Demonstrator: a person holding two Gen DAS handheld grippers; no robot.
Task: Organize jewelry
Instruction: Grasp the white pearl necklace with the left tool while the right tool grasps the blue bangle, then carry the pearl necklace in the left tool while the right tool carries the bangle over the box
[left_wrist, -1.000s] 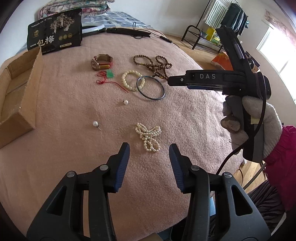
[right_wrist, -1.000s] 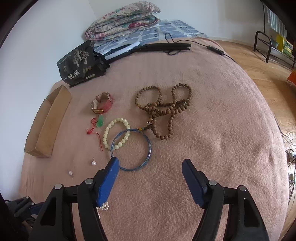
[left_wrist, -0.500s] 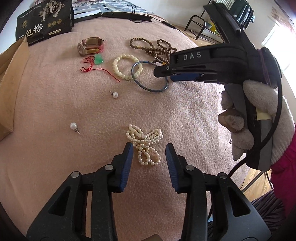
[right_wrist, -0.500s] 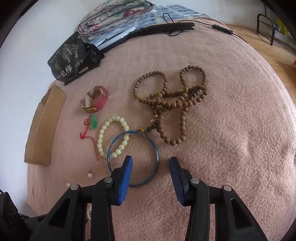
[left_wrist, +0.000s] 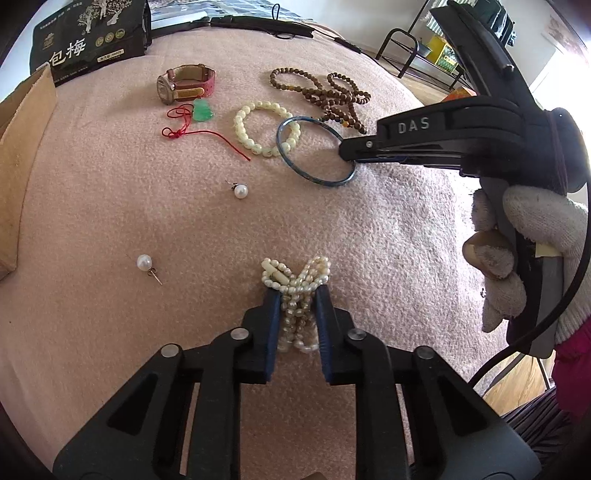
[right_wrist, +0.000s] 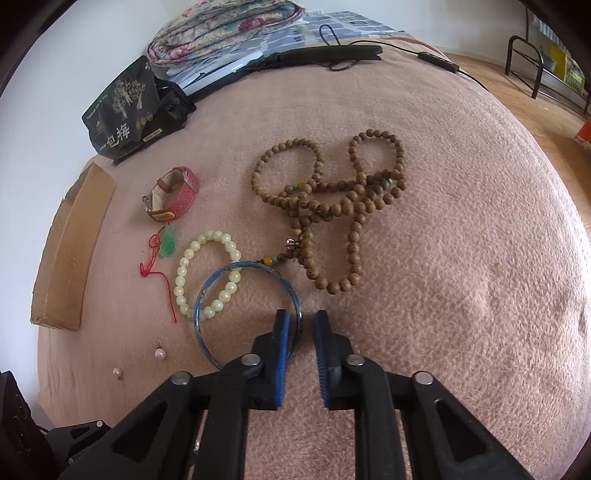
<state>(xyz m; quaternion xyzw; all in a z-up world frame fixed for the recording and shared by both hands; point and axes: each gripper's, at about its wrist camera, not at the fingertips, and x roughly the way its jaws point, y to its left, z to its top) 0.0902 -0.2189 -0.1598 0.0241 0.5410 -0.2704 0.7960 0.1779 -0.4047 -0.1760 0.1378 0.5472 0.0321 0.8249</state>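
Jewelry lies on a pink blanket. My left gripper (left_wrist: 295, 291) is shut on a bundled pearl necklace (left_wrist: 297, 277), its strands pressed between the pads. My right gripper (right_wrist: 300, 321) has its jaws narrowed around the near rim of a blue bangle (right_wrist: 207, 295), with a small gap still showing; it also shows in the left wrist view (left_wrist: 347, 155) at the bangle (left_wrist: 295, 162). The bangle overlaps a pale bead bracelet (right_wrist: 184, 266). A brown wooden bead necklace (right_wrist: 332, 199) lies beyond.
A pink-strapped watch (right_wrist: 173, 195), a green pendant on red cord (right_wrist: 168, 242) and two pearl earrings (left_wrist: 240, 191) (left_wrist: 144, 263) lie on the blanket. A cardboard box (right_wrist: 70, 251) sits at the left edge, a black packet (right_wrist: 125, 110) and cables at the back.
Both grippers moved down and forward and narrowed. The left closed on the pearl necklace. The right closed in around the bangle's near rim.
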